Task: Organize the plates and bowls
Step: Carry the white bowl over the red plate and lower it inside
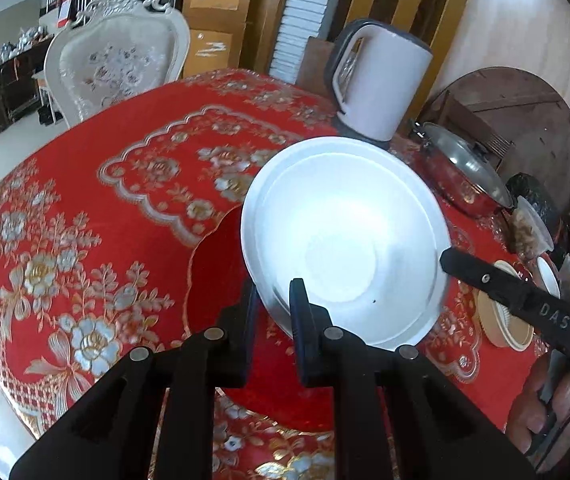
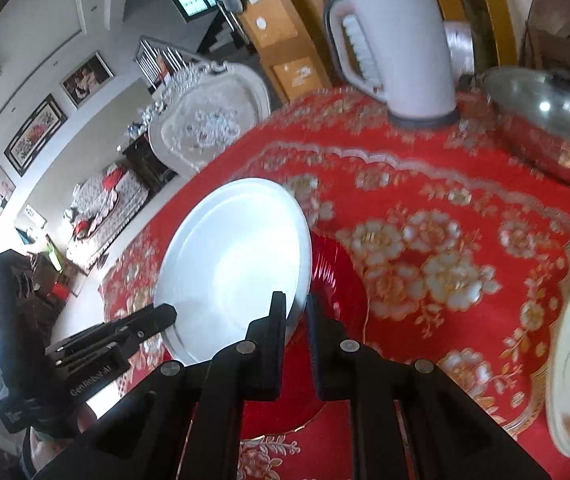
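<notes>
Red flowered cloth covers the desk [image 1: 85,184]; a red plate [image 2: 337,280] lies mostly hidden beneath the tilted white plate [image 1: 345,236]; left hand-held gripper [image 1: 273,300] and right hand-held gripper [image 2: 297,312] each pinch its rim at centre frame.

white plate [image 1: 349,236] | red plate [image 2: 337,276] | red floral tablecloth [image 1: 85,200]

The left wrist view looks forward and down along its tool [image 1: 273,304], close over the bench [image 1: 85,200]; the right wrist view does likewise from the opposite side. Both share the white plate [image 1: 345,232], kettle [image 1: 381,80] and lidded pot [image 1: 461,172].
</notes>
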`<state>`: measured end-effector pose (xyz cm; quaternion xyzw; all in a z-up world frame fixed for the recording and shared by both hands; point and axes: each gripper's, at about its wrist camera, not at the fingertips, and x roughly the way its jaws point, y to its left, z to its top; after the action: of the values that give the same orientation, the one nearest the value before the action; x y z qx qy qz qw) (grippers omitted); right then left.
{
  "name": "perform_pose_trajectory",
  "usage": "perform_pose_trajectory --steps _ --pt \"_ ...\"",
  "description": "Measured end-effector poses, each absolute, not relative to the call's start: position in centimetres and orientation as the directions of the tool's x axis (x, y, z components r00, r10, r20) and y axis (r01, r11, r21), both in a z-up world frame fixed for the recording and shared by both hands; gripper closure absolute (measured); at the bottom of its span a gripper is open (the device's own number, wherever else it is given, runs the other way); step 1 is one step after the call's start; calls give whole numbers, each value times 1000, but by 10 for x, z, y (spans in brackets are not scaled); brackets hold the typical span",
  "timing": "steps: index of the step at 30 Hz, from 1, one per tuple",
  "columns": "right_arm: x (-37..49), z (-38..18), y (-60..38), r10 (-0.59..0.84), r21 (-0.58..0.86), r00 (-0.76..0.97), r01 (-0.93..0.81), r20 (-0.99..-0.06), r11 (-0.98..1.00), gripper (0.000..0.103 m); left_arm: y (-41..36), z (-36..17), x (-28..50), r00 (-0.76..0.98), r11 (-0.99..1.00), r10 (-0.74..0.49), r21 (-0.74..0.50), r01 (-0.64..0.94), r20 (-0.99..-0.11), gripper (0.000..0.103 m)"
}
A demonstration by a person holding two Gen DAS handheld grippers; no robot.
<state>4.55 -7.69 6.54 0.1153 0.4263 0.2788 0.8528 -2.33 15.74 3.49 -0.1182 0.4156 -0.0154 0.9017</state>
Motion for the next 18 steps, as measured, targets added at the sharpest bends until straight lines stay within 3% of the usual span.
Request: perform_pose_trajectory --steps 18 --pt "49 41 -70 548 410 407 -379 -731 829 90 160 8 -27 599 961 -168 -266 -78 -783 90"
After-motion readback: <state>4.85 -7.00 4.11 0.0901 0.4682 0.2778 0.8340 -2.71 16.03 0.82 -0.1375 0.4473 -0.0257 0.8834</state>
